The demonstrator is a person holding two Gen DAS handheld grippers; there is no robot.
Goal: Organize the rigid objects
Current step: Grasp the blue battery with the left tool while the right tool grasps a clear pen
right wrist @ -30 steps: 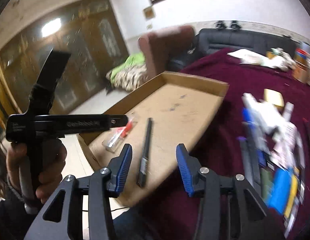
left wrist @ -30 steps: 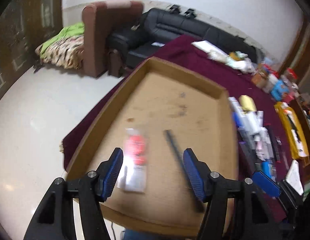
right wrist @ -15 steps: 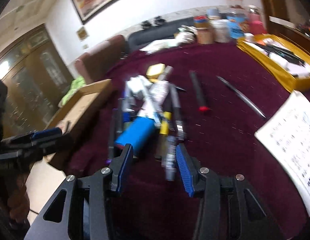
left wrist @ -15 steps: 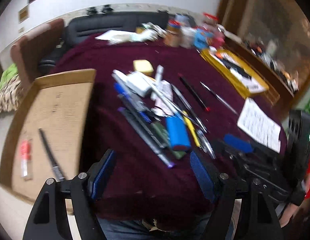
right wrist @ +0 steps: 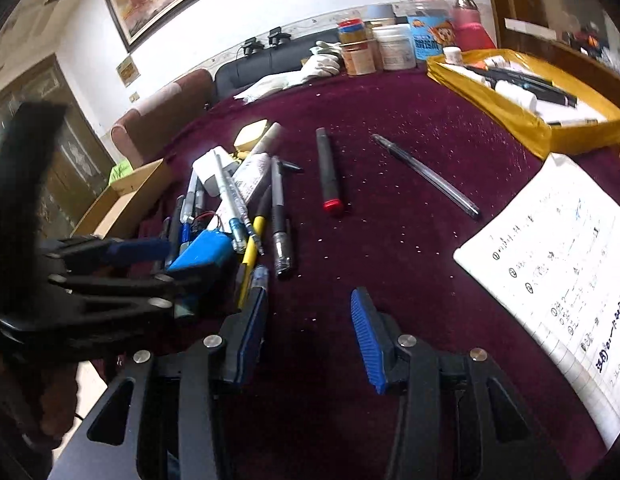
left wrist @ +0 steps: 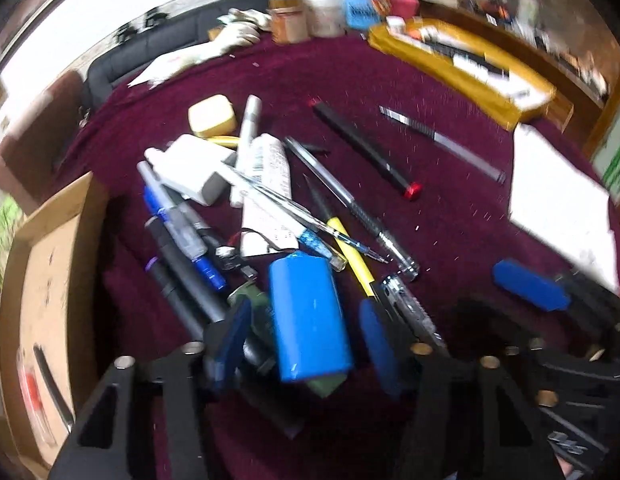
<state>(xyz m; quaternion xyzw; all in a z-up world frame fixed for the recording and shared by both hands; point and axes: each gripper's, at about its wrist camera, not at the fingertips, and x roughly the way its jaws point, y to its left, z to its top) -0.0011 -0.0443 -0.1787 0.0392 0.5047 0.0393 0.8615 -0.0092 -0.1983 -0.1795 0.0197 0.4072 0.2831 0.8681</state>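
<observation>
A pile of pens, markers and small items lies on the maroon tablecloth [left wrist: 450, 216]. A blue cylinder [left wrist: 308, 316] lies at the near end of the pile. My left gripper [left wrist: 306, 340] is open, its fingers on either side of the blue cylinder, not closed on it. The cylinder also shows in the right wrist view [right wrist: 202, 254], with the left gripper [right wrist: 150, 264] over it. My right gripper [right wrist: 310, 332] is open and empty above bare cloth. A black marker with a red cap [right wrist: 328, 170] and a clear pen [right wrist: 426, 176] lie apart from the pile.
A cardboard tray [left wrist: 42, 292] at the left holds a red packet [left wrist: 30, 392] and a black pen [left wrist: 50, 376]. A yellow tray [right wrist: 522, 96] with markers sits at the back right. A written sheet [right wrist: 562, 264] lies at the right. Jars [right wrist: 394, 46] stand at the far edge.
Both grippers have swung from the cardboard tray over to the pile. My left gripper has come down around the blue cylinder. My right gripper has moved right, over bare cloth.
</observation>
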